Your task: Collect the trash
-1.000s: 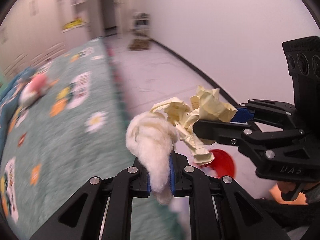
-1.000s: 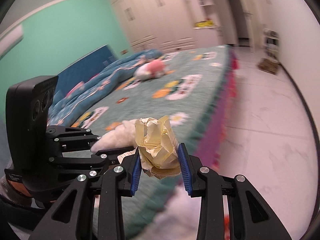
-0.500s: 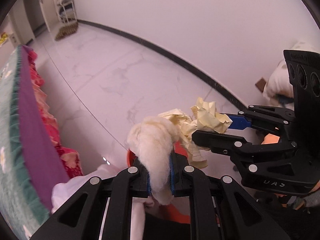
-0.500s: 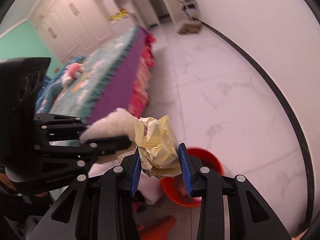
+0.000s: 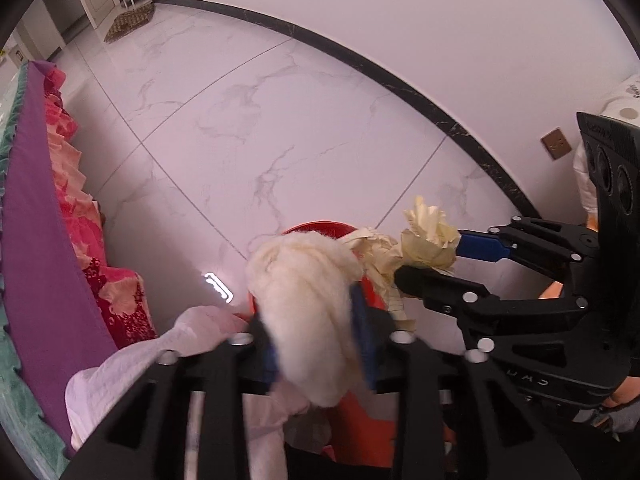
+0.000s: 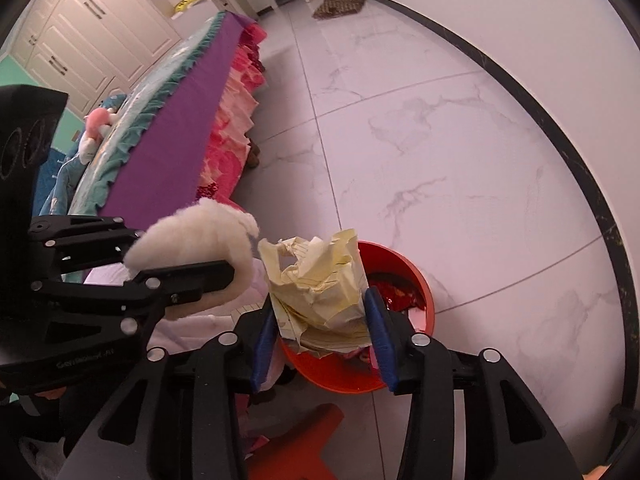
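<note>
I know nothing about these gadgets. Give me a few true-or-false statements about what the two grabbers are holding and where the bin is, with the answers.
1. The left gripper holds a wad of white cotton. True.
2. The right gripper is empty. False: it is shut on a ball of crumpled yellow paper.
3. A red bucket stands on the floor below both grippers. True.
4. The bucket is blue. False: it is red.
5. The yellow paper already lies inside the bucket. False: it sits between the right jaws, above the bucket.
</note>
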A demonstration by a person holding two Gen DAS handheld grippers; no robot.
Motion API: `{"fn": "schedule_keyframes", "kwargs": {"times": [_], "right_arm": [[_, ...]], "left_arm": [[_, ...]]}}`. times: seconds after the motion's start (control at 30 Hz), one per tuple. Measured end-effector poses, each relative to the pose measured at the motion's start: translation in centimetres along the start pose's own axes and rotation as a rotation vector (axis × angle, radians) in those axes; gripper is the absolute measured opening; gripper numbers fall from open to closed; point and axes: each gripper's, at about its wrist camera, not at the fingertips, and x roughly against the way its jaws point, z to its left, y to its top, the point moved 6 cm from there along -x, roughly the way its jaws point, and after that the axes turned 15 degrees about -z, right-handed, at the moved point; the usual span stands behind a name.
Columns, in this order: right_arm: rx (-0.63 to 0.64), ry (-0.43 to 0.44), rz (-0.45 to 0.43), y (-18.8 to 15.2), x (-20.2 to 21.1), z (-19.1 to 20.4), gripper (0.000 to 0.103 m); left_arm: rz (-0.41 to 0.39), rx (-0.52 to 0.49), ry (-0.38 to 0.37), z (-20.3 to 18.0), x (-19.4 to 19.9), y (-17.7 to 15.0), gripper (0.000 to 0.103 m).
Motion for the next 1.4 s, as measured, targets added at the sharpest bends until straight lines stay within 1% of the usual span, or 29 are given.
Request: {"fn": "schedule_keyframes", "kwargs": {"times": [0.03, 0.07, 0.13, 0.17, 0.23, 0.27, 0.3, 0.43, 0.57, 0.67, 0.8, 0.83, 0.9, 0.97, 1.0, 1.03, 1.13, 1.23, 1.27, 1.33, 1.37, 1.4], "right_arm": [[-0.002, -0.004, 0.004, -0.1, -0.2, -0.1, 0.045], [-0.004, -0.014, 0.009, -0.2, -0.5, -0.3, 0.046], [-0.009, -0.015, 0.017, -0.2, -0.9, -0.5, 0.046], [-0.008, -0.021, 0.02, -0.3, -1.0, -0.6, 0.046], [-0.007, -0.024, 0.025, -0.4, -1.2, -0.6, 0.047], [-0.011, -0.022, 0.028, -0.5, -1.2, -0.7, 0.048], [-0.012, -0.026, 0.028, -0.4, -1.3, -0.8, 0.048], [-0.025, -0.034, 0.022, -0.4, -1.3, -0.8, 0.052], [-0.018, -0.033, 0.017, -0.2, -0.9, -0.7, 0.052], [-0.017, -0.031, -0.002, 0.4, -0.1, -0.3, 0.052], [0.005, -0.035, -0.064, 1.9, 1.6, 1.3, 0.052], [0.011, -0.035, -0.077, 2.3, 2.0, 1.6, 0.052], [0.047, -0.039, -0.133, 3.5, 3.6, 3.3, 0.052], [0.084, -0.029, -0.193, 4.7, 5.2, 5.2, 0.053], [0.11, -0.023, -0.221, 5.3, 5.9, 6.4, 0.053], [0.13, -0.015, -0.241, 5.7, 6.4, 7.4, 0.053], [0.202, 0.028, -0.303, 7.1, 8.2, 11.3, 0.053], [0.281, 0.096, -0.364, 8.1, 9.8, 16.4, 0.058], [0.293, 0.112, -0.376, 8.2, 10.1, 17.4, 0.061], [0.34, 0.167, -0.406, 8.5, 10.9, 20.9, 0.062], [0.37, 0.203, -0.419, 8.5, 11.3, 22.9, 0.062], [0.4, 0.242, -0.43, 8.5, 11.6, 25.0, 0.062]], "left_arm": [[0.001, 0.001, 0.009, 0.0, 0.0, 0.0, 0.052], [0.001, 0.003, 0.01, -0.1, 0.1, 0.1, 0.054], [0.002, 0.007, 0.015, 0.1, 0.0, 0.1, 0.064], [0.003, 0.007, 0.026, 0.2, 0.0, 0.2, 0.065], [0.002, 0.007, 0.022, 0.2, 0.0, 0.2, 0.068], [0.003, 0.006, 0.025, 0.3, -0.1, 0.3, 0.07], [0.001, 0.004, 0.032, 0.3, -0.1, 0.3, 0.076], [-0.009, 0.003, 0.03, 0.3, 0.1, 0.4, 0.077], [-0.02, -0.005, 0.035, 0.2, 0.5, 0.5, 0.077], [-0.058, -0.01, 0.055, 0.3, 1.7, 0.9, 0.077], [-0.121, -0.001, 0.073, 0.5, 4.1, 1.5, 0.077], [-0.152, 0.003, 0.083, 0.7, 5.2, 1.7, 0.077], [-0.204, 0.011, 0.106, 1.1, 7.0, 1.9, 0.077], [-0.275, 0.034, 0.137, 1.9, 9.7, 2.0, 0.079], [-0.304, 0.046, 0.153, 2.4, 10.8, 2.0, 0.083], [-0.35, 0.069, 0.183, 3.2, 12.6, 1.9, 0.084], [-0.428, 0.125, 0.236, 5.0, 16.2, 1.1, 0.084], [-0.512, 0.183, 0.318, 7.1, 20.4, -0.3, 0.084], [-0.544, 0.203, 0.367, 7.9, 22.1, -1.0, 0.084], [-0.605, 0.25, 0.471, 9.6, 25.4, -2.8, 0.088], [-0.629, 0.27, 0.511, 10.2, 26.7, -3.6, 0.088], [-0.662, 0.294, 0.567, 10.9, 28.5, -4.8, 0.088]]}}
